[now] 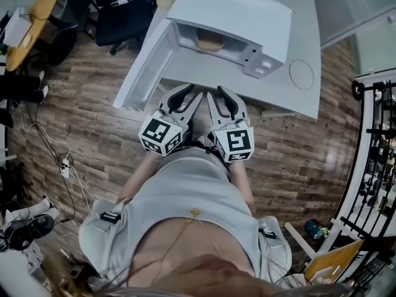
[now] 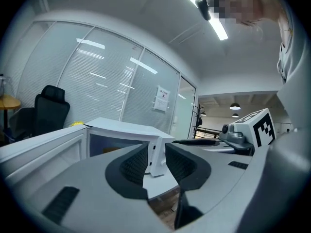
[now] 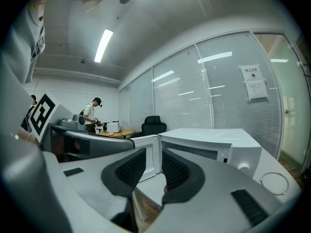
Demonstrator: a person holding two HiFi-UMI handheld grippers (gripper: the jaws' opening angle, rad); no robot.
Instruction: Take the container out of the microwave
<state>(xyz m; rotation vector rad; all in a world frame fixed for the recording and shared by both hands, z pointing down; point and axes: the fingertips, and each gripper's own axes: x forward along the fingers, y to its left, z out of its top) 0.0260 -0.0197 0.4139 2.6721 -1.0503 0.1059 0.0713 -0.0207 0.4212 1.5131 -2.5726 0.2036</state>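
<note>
Container (image 1: pixel 210 43) inside open microwave (image 1: pixel 247 17), left hand-held gripper (image 1: pixel 185 95) narrowly parted, empty, right hand-held gripper (image 1: pixel 219 96) likewise.

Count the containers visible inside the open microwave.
1: a tan container sits in the microwave cavity, towards its door side; the microwave's top hides the cavity's back, so others may be hidden.

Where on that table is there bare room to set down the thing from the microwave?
Bare: the front strip of the white table, between the white microwave's open door and the wire ring. Crowded: the microwave fills the back, its door the left; the tan container sits inside.
</note>
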